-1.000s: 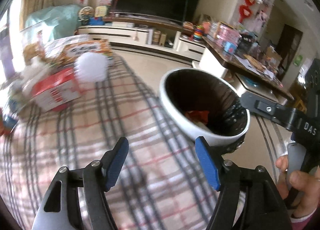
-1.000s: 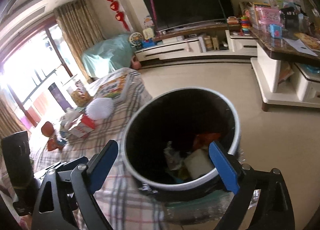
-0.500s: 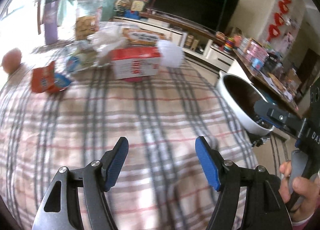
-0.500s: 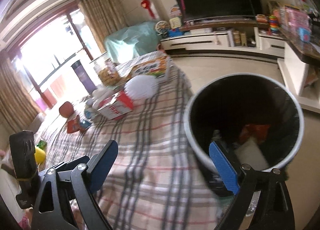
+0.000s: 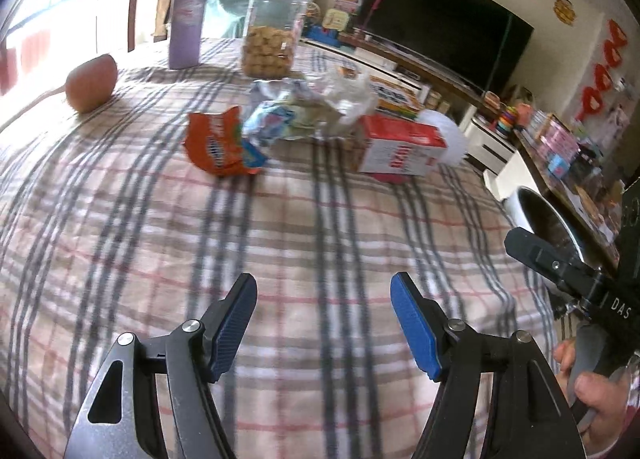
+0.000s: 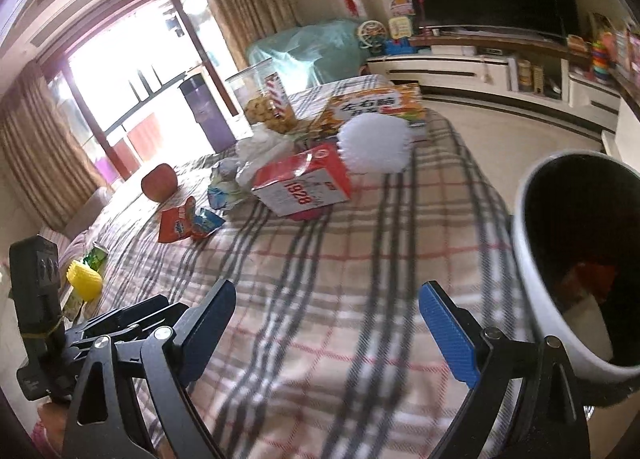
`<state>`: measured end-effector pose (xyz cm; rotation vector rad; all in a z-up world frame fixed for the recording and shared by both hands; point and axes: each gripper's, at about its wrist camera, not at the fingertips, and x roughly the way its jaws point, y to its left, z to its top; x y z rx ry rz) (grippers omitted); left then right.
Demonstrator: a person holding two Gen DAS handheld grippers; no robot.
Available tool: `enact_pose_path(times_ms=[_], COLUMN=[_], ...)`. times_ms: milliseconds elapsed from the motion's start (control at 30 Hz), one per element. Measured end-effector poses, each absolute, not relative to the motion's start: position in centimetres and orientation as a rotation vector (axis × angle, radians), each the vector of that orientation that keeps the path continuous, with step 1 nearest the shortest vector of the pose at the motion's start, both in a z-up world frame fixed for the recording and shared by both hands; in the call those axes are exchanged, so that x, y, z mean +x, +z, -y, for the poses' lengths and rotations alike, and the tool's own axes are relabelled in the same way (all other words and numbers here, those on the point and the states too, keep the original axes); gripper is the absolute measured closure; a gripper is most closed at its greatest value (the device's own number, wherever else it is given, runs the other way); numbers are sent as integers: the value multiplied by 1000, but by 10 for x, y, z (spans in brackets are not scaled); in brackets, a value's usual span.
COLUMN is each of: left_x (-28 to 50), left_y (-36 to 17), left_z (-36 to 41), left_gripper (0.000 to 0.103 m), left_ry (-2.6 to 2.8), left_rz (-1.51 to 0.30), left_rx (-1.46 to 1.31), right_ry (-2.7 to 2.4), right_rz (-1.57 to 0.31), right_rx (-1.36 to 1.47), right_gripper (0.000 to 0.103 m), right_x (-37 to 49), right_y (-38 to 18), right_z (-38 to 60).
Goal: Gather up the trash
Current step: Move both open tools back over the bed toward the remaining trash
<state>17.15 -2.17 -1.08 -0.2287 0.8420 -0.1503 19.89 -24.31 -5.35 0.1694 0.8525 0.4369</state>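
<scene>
Nearest, the left gripper (image 5: 324,323) and the right gripper (image 6: 326,323) are both hovering over a plaid-covered surface (image 5: 280,219), their blue jaws released and grasping nothing. Farther along, an orange snack wrapper (image 5: 218,145) is lying flat, with crumpled plastic wrappers (image 5: 304,111) just beyond it and a red-and-white carton (image 5: 400,149) beside those. Behind them, a cookie jar (image 5: 272,35), a purple tumbler (image 5: 186,17) and an apple (image 5: 91,82) are standing. Only the right wrist view is showing inside the white trash bin (image 6: 536,299) at the surface's right edge, where collected trash is sitting, plus a yellow cup (image 6: 85,286) far left. The left view is catching only the bin's rim.
</scene>
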Motion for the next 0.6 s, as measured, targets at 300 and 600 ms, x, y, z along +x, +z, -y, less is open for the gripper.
enact_pose_path(times_ms=[300,600], left_x=[185,232], left_y=[-9,-4], left_z=[-3,-34], left_gripper=[34,34], left_ry=[-87,-50], left_rz=[-845,-823], left_rx=[-251,-256], right_ry=[463,473], right_rz=[-870,-863], right_rx=[138,47], right_gripper=[8,5], right_x=[223,249], right_y=[-60,-64], right_z=[212,177])
